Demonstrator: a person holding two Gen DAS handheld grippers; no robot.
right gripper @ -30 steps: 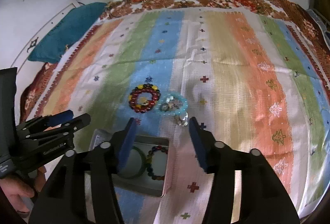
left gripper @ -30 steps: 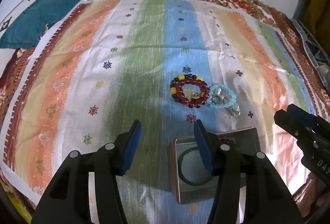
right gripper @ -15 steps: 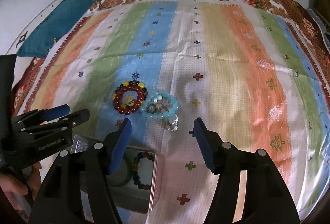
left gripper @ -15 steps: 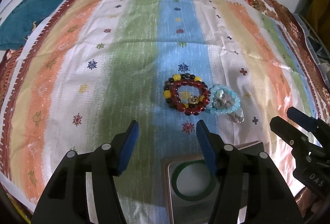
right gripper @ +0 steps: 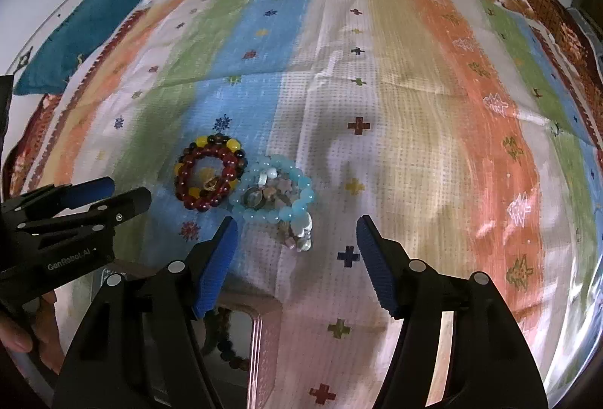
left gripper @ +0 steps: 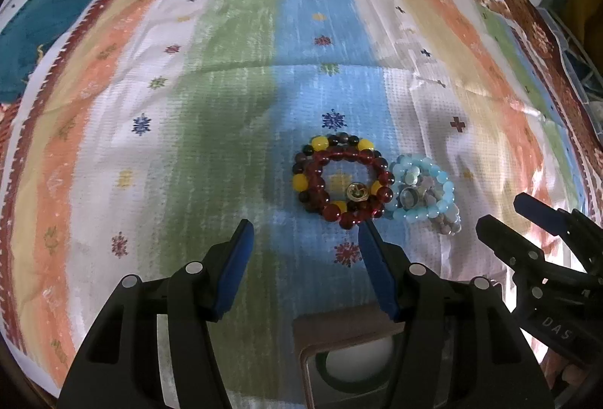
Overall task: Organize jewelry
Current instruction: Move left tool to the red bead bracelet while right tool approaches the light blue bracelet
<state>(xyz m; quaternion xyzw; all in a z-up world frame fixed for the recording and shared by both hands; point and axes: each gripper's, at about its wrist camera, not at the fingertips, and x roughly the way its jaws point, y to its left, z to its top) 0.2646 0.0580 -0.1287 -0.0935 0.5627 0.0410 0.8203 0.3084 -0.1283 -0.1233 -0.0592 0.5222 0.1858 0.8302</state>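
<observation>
- Red bead bracelet [left gripper: 341, 183] lies flat, touching blue bead bracelet [left gripper: 424, 188]; neither has a long axis.
- Left hand-held gripper [left gripper: 305, 265] wide, empty.
- Right hand-held gripper [right gripper: 296, 258] wide, empty.

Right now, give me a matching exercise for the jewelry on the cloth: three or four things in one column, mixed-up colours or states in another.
Things:
1. round bead bracelet
2. glassy bead bracelet
3. tin box
4. left gripper

Descriptions:
A. pale blue
B. open, holding nothing
C. dark red with yellow beads
D. nearest the cameras, behind the gripper fingers

Pairs: 1-C, 2-A, 3-D, 4-B
</observation>
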